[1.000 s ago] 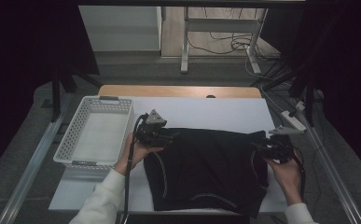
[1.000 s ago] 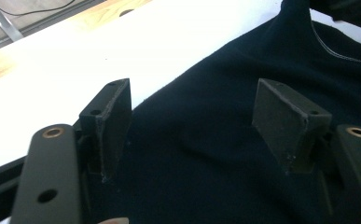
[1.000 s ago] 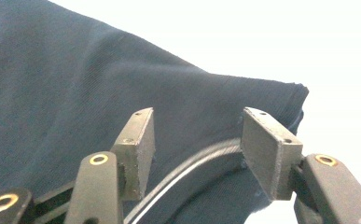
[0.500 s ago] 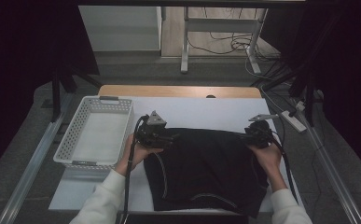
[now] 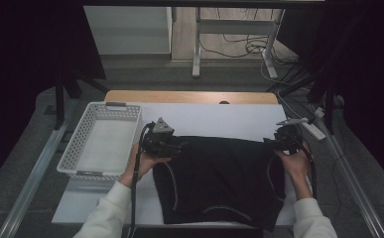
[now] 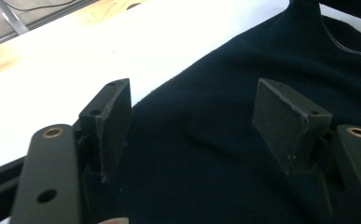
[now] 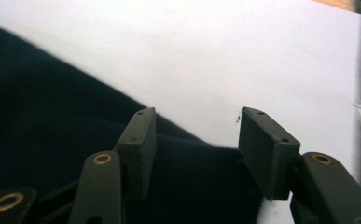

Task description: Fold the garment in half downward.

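Note:
A black garment with pale stitching lies spread on the white table cover. My left gripper hovers at its far left corner, and in the left gripper view its jaws stand open over the dark cloth. My right gripper is at the garment's far right corner. In the right gripper view the jaws are open, straddling the cloth's edge, with nothing pinched between them.
A white mesh basket stands empty at the left of the table. A power strip lies just past the right gripper. Beyond the wooden far edge are floor cables and table legs.
My right gripper has moved left and away from me, from beside the garment to its far right corner. The left gripper has stayed at the far left corner.

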A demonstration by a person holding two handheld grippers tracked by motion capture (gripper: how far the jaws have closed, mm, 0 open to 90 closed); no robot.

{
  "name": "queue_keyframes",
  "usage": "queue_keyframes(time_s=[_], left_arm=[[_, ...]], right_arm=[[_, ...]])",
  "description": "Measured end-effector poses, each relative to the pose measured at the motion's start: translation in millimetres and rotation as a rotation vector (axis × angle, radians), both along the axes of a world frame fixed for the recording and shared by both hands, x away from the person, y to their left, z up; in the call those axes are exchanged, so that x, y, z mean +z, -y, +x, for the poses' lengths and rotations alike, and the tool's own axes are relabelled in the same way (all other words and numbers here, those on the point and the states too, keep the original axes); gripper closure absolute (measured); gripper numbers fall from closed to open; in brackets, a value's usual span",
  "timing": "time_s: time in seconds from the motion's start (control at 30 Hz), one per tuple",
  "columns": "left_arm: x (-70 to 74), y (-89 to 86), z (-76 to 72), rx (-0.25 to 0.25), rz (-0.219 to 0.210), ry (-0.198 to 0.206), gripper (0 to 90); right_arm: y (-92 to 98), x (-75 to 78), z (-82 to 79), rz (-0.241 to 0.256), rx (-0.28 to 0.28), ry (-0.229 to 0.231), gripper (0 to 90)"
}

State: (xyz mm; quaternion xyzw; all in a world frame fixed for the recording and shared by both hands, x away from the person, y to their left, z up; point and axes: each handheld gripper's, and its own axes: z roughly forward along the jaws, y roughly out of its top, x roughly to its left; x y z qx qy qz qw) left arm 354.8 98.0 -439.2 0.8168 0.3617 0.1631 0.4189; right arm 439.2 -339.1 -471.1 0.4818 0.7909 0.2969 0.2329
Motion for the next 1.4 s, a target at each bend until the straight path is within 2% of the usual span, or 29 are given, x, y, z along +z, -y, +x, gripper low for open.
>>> queue_keyframes(time_s=[0.07, 0.2, 0.23, 0.27, 0.3, 0.33, 0.43, 0.47, 0.53, 0.57, 0.6, 0.63, 0.67, 0.7, 0.73, 0.83, 0.87, 0.9, 0.93, 0.97, 1.03, 1.07, 1.1, 1.17, 1.23, 1.33, 1.4], left_arm=[[-0.7, 1.1, 0.3, -0.002, 0.003, -0.002, 29.0], [-1.8, 2.3, 0.4, -0.004, 0.008, -0.004, 28.9], [-1.8, 2.2, 0.4, -0.004, 0.008, -0.004, 28.9], [-1.9, 1.8, 0.6, -0.003, 0.008, -0.004, 28.9], [-1.9, 1.8, 0.6, -0.003, 0.008, -0.004, 28.9], [-1.7, 1.0, 0.7, -0.002, 0.006, -0.004, 28.9], [-1.4, 0.4, 0.6, 0.000, 0.003, -0.002, 28.9], [-1.2, 0.0, 0.9, -0.001, 0.002, -0.002, 28.9], [-1.1, -0.1, 1.0, -0.002, 0.002, -0.002, 29.0], [-1.1, -0.1, 1.0, -0.004, 0.002, -0.002, 29.0], [-1.1, 0.1, 1.1, -0.006, 0.003, -0.002, 28.9], [-0.9, 0.4, 1.1, -0.006, 0.003, -0.001, 28.9], [-0.6, 0.7, 1.0, -0.007, 0.002, 0.000, 28.9], [-0.1, 1.2, 0.9, -0.009, 0.002, 0.002, 28.9], [0.4, 1.9, 0.8, -0.011, 0.002, 0.004, 28.9], [0.6, 3.1, 1.6, -0.015, 0.001, 0.005, 28.9], [0.2, 3.2, 2.2, -0.015, 0.001, 0.002, 28.9], [-0.3, 3.3, 2.7, -0.013, 0.001, 0.000, 28.9], [-0.7, 3.4, 3.2, -0.013, 0.003, -0.002, 28.9], [-0.8, 3.4, 3.2, -0.013, 0.003, -0.003, 28.9], [-0.8, 3.4, 3.1, -0.013, 0.005, -0.003, 28.8], [-1.0, 3.6, 3.3, -0.012, 0.005, -0.003, 28.8], [-1.0, 3.6, 3.3, -0.012, 0.005, -0.003, 28.8], [-1.8, 3.9, 3.8, -0.012, 0.005, -0.006, 28.8], [-2.7, 4.8, 4.0, -0.013, 0.008, -0.009, 28.8], [-3.2, 5.9, 3.7, -0.016, 0.013, -0.009, 28.7], [-2.8, 5.8, 3.4, -0.015, 0.012, -0.007, 28.7]], right_arm=[[9.8, -0.2, 0.1, 0.007, -0.029, -0.006, 47.9], [18.6, -6.3, 1.3, 0.010, -0.046, -0.024, 52.3], [19.7, -8.9, 2.1, 0.019, -0.043, -0.034, 55.5], [20.2, -12.4, 2.5, 0.031, -0.026, -0.049, 68.3], [20.2, -12.4, 2.5, 0.031, -0.026, -0.049, 68.3], [19.1, -14.7, 0.7, 0.021, -0.017, -0.070, 79.6], [18.0, -13.7, -4.5, 0.017, -0.009, -0.087, 82.9], [17.8, -11.1, -13.8, -0.002, -0.009, -0.087, 84.0], [20.4, -10.2, -24.2, -0.001, -0.017, -0.095, 84.3], [20.4, -10.2, -24.2, -0.001, -0.017, -0.095, 84.3], [22.9, -12.4, -31.9, -0.032, -0.010, -0.103, 84.3], [22.9, -12.4, -31.9, -0.032, -0.010, -0.103, 84.3], [28.6, -15.6, -34.1, -0.011, -0.019, -0.119, 84.2], [28.6, -15.6, -34.1, -0.011, -0.019, -0.119, 84.2], [32.9, -18.4, -32.4, 0.033, -0.026, -0.120, 83.9], [32.8, -20.5, -29.9, 0.036, -0.022, -0.120, 81.7], [31.6, -22.1, -27.8, 0.028, -0.024, -0.115, 78.2], [30.2, -24.0, -25.3, 0.007, -0.037, -0.105, 70.6], [31.8, -27.9, -18.2, -0.017, -0.062, -0.096, 58.8], [31.8, -27.9, -18.2, -0.017, -0.062, -0.096, 58.8], [36.8, -30.6, -12.0, 0.020, -0.081, -0.113, 50.4], [42.7, -32.4, -7.2, 0.061, -0.089, -0.127, 48.0], [42.7, -32.4, -7.2, 0.061, -0.089, -0.127, 48.0], [46.6, -33.0, -4.5, 0.093, -0.083, -0.137, 47.9], [45.7, -33.3, -3.5, 0.079, -0.065, -0.132, 48.2], [44.9, -34.1, -2.6, 0.087, -0.051, -0.125, 53.6], [45.4, -34.3, -1.9, 0.098, -0.043, -0.124, 63.5]])
